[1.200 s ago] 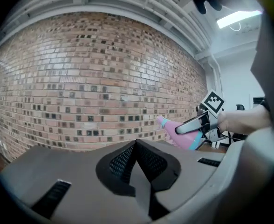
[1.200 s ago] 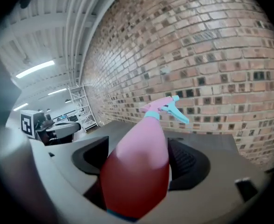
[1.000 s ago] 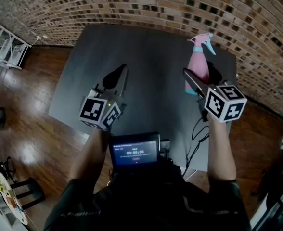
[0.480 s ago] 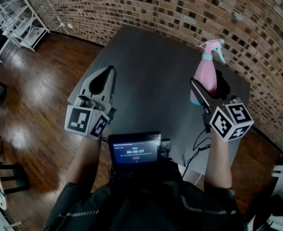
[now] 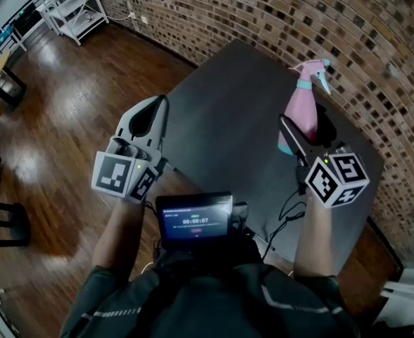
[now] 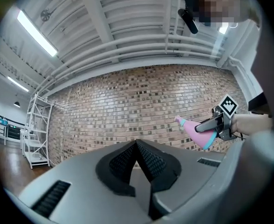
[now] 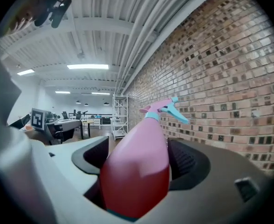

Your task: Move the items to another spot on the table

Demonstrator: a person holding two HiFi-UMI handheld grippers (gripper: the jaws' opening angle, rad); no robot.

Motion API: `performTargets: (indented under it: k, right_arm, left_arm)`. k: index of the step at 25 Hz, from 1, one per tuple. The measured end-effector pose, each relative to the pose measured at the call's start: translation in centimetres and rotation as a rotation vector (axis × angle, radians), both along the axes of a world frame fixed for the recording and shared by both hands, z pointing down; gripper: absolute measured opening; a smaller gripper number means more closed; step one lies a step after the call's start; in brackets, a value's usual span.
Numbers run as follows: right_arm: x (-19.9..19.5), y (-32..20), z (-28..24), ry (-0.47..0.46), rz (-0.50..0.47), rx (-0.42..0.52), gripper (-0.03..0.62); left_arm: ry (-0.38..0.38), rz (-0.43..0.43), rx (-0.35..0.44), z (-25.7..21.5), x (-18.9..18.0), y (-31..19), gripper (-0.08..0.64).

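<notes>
Between the jaws of the right tool (image 5: 304, 127) sat the pink spray bottle (image 5: 302, 103), gripped round its body and lifted off the counter (image 5: 228, 97). Left tool (image 5: 153, 115) was closed, empty. Judged mid-carry: set-down not yet done, no other items visible.

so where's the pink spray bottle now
Head view, right side: the spray bottle sits clamped in the right gripper over the dark table, near the brick wall.

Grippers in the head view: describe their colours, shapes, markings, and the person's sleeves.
The left gripper is light grey with tapering jaws and black pads; the right gripper looks darker. Each carries a cube of black-and-white square markers. A black cable hangs near the right one. The sleeves are dark.
</notes>
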State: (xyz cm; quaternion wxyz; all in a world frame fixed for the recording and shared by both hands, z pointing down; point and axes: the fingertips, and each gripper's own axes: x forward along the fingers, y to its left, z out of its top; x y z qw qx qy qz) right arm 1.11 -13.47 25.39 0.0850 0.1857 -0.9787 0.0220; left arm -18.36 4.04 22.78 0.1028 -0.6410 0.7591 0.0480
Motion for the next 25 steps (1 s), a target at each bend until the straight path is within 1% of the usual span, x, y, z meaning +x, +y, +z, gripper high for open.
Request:
performTargets:
  k: [3,6,8,11,14,17,21,25]
  right_arm:
    - [-3.4,1.6,-0.4,-0.004,-0.026,0.016,0.403]
    - [-6.2,2.9,-0.6,-0.008,-0.035,0.031,0.403]
    - [-7.9,3.7,-0.5,-0.007,-0.034,0.035,0.403]
    - [-10.1,4.7,-0.4,-0.003,-0.027,0.028,0.403]
    - [-12.0,5.3,-0.8,0.008,-0.025,0.017,0.403]
    - [-13.1,5.5,-0.3,0.029,-0.027,0.027,0.402]
    - [-14.5,4.9,0.5,0.037,-0.014,0.021,0.400]
    - [-16.2,4.0,1.0,0.044,-0.007,0.017,0.400]
  left_arm:
    - [-0.001,-0.034,0.005,0.0,-2.9,2.6,-0.002]
    - [-0.023,-0.062,0.042,-0.5,-5.5,4.6,-0.002]
    - [-0.025,-0.064,0.050,-0.4,-7.0,5.6,-0.002]
    - [-0.017,-0.052,0.034,-0.3,-9.0,6.6,-0.002]
    - [-0.001,-0.037,0.024,-0.6,-10.6,6.8,-0.002]
    - [-0.001,-0.021,0.018,-0.1,-11.2,6.4,-0.002]
    - [0.003,0.006,0.017,0.5,-12.0,5.6,-0.002]
    - [0.007,0.021,0.006,0.9,-13.7,4.6,-0.002]
